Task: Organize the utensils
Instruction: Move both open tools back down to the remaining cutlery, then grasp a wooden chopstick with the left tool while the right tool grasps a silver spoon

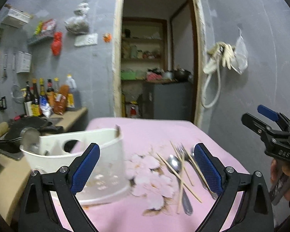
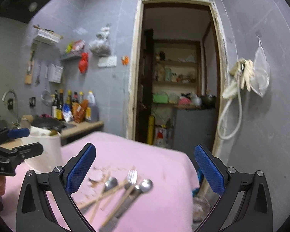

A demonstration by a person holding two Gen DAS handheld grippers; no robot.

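A pile of utensils lies on the pink tablecloth [image 1: 145, 131]: a spoon [image 1: 174, 163], a fork [image 1: 180, 148] and several wooden chopsticks [image 1: 180, 177]. The right wrist view shows the same pile, with two spoons [image 2: 147, 185], a fork [image 2: 132, 176] and chopsticks [image 2: 106, 193]. A white plastic utensil holder [image 1: 98, 176] stands at the left of the table; it also shows in the right wrist view [image 2: 46, 150]. My left gripper [image 1: 147, 166] is open and empty above the table, between holder and pile. My right gripper [image 2: 145, 172] is open and empty above the pile, and shows at the right of the left wrist view [image 1: 268, 123].
A counter [image 1: 75, 116] at the left carries sauce bottles [image 1: 48, 96] and a dark wok [image 1: 29, 123]. An open doorway [image 1: 156, 58] lies behind the table. The grey wall [image 1: 251, 96] with a hanging hose [image 1: 214, 77] runs along the table's right edge.
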